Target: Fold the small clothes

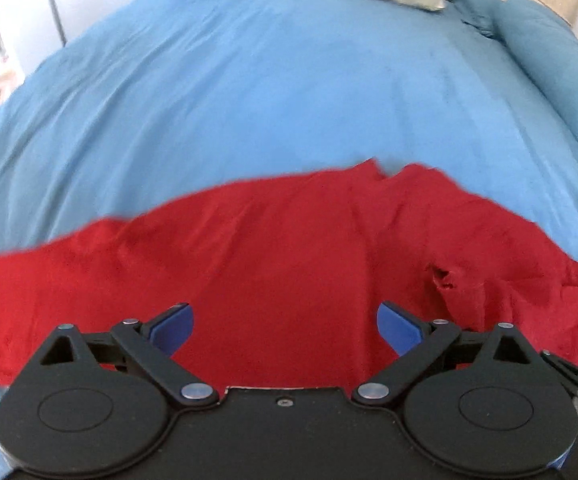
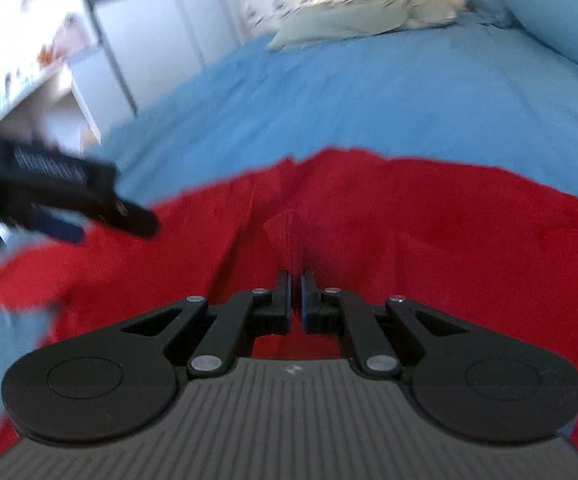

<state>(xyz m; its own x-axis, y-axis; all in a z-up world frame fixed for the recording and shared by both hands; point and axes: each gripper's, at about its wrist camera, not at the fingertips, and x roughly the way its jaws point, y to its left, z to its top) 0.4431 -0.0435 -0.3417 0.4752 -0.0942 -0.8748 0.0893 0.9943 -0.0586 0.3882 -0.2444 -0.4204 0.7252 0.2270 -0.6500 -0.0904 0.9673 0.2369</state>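
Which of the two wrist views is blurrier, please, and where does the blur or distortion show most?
The right wrist view is blurrier: the left tongs and the shelves at its left edge smear, and the red garment has soft edges. The left wrist view is sharper on the garment, though the fisheye bows the blue bedcover; daylight washes out the white cupboards.

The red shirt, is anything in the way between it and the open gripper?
Nothing visible. The left gripper hangs open right over the red shirt, which lies on the blue bedcover, with only air between.
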